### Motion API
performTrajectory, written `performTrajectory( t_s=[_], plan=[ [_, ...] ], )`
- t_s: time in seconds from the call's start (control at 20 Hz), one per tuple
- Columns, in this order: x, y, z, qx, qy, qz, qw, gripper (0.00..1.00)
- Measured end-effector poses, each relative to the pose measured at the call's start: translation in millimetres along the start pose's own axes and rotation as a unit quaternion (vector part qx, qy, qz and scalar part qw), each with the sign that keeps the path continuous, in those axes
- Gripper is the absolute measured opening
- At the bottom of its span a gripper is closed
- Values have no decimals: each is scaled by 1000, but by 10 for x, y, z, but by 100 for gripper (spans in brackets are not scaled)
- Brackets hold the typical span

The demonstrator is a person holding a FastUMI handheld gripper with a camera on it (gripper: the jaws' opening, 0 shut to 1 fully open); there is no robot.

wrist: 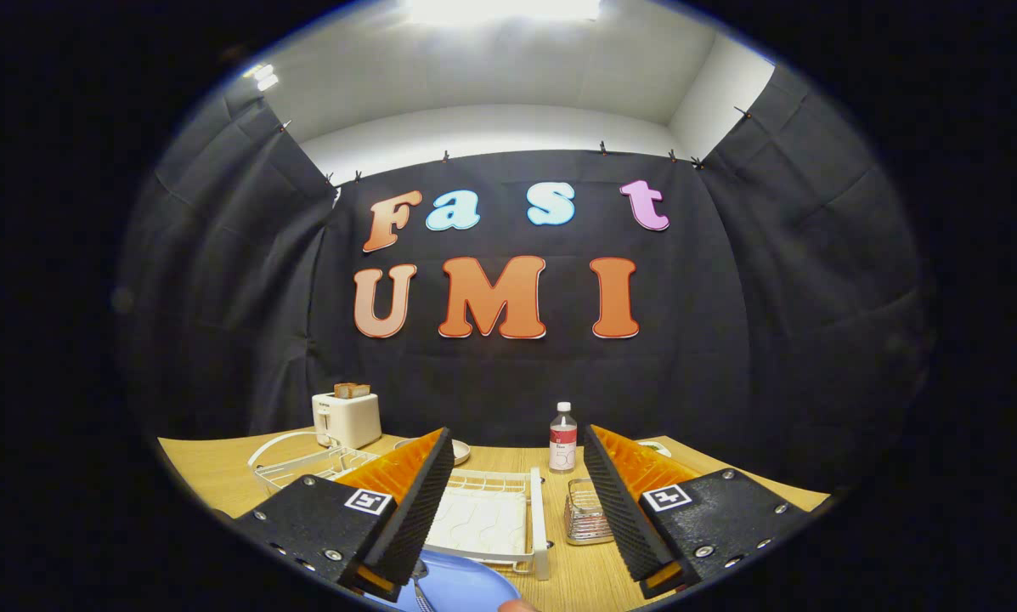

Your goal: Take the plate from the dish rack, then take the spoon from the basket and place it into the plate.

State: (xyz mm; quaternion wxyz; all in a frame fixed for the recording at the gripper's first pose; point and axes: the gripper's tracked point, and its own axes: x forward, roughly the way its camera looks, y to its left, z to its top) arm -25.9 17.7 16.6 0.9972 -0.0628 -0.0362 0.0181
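We see a light wooden desk (211, 476) running across the booth. On it, a white dish rack (491, 514) sits between the two claw fingers, with a white wire rack (304, 463) just beside it. A white toaster (347, 418) stands at the back, near the cloth. A small bottle (563, 438) stands upright beyond the dish rack, and a metal wire basket (586, 512) rests in front of it. Closest to us lies a blue plate (461, 586); a spoon (420, 586) seems to rest on it, though we see too little to be sure.
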Motion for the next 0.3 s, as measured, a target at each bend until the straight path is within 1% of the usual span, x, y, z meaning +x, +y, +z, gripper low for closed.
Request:
performTrajectory(
  t_s=[0.3],
  plan=[
    [28,43,28,-8,-10,1,1000,91]
  ],
)
